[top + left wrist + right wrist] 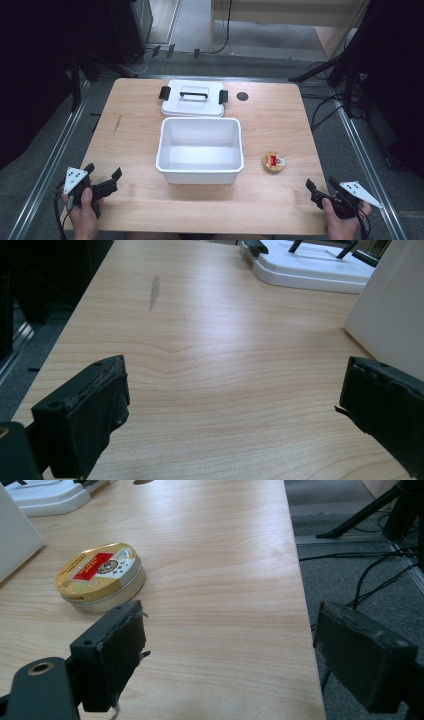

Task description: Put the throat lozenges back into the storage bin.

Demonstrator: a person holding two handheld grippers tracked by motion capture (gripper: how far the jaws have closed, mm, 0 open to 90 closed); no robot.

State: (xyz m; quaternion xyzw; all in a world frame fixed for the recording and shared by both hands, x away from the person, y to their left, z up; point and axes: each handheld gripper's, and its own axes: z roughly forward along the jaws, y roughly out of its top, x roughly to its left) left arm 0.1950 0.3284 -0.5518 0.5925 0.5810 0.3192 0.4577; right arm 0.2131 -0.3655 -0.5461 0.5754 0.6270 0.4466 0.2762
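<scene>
My right hand-held gripper (320, 188) hovers released, jaws wide and empty, near the one round gold metal tin (273, 161) on the wooden tabletop (280, 120). My left hand-held gripper (103, 176) gapes empty too. One white plastic tub (200, 172), one white lid (192, 95).

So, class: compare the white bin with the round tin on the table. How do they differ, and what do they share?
The white bin is rectangular; the round tin is a flat disc. The white bin is far larger and taller than the round tin. The white bin stands open, its lid lying behind it; the round tin is closed, gold with a red label. Both rest on the wooden table, untouched.
</scene>
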